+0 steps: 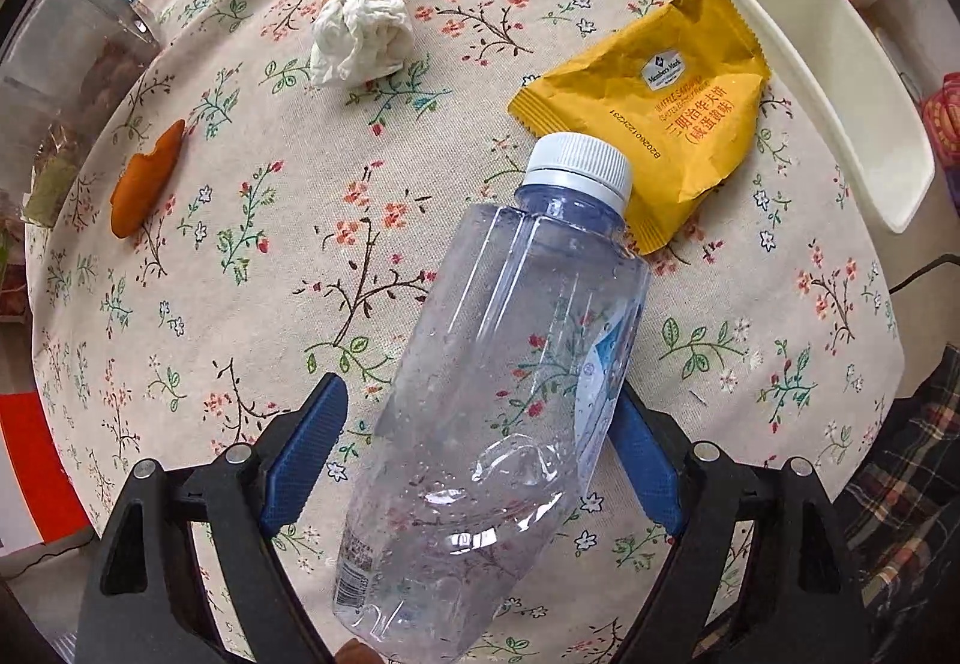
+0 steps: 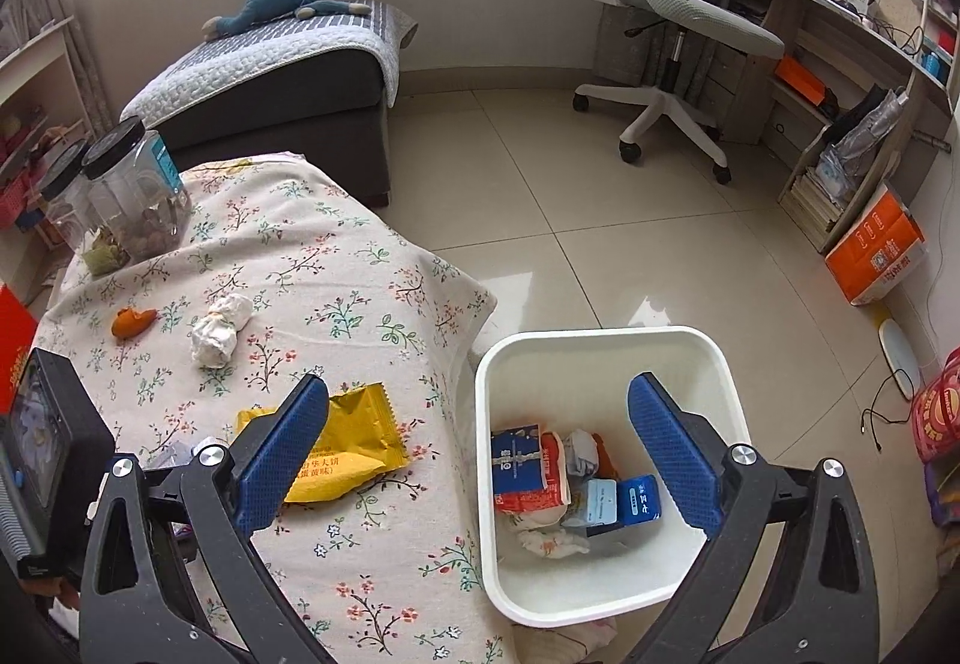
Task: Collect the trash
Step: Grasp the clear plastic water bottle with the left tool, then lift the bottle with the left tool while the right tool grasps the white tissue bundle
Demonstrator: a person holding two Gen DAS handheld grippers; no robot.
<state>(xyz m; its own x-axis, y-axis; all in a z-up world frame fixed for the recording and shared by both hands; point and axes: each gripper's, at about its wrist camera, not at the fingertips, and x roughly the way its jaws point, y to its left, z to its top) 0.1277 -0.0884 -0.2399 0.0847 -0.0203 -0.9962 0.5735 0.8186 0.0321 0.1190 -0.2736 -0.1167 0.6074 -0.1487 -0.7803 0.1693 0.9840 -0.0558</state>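
**Left tongs at bottle; four items outstanding on table**

Orange peel (image 1: 147,178) lies at the far left of the floral tablecloth (image 1: 240,304), with a crumpled tissue (image 1: 360,31) further in.

The left gripper (image 1: 480,460) straddles a clear plastic bottle (image 1: 492,412). Its long axis runs from the base, nearest the camera, up and right to the white cap. The right pad sits against the bottle wall; a gap shows at the left pad, so the tongs appear spread rather than clamped, though refraction through the plastic makes this uncertain.

The yellow snack wrapper (image 1: 654,124) lies beyond the cap. The white bin (image 2: 600,364) stands on the floor off the table's right edge, partly filled.

The right gripper (image 2: 480,454) is spread wide, empty, over the table edge and bin, nearer the wrapper.

The bottle's base is cut off by the frame.
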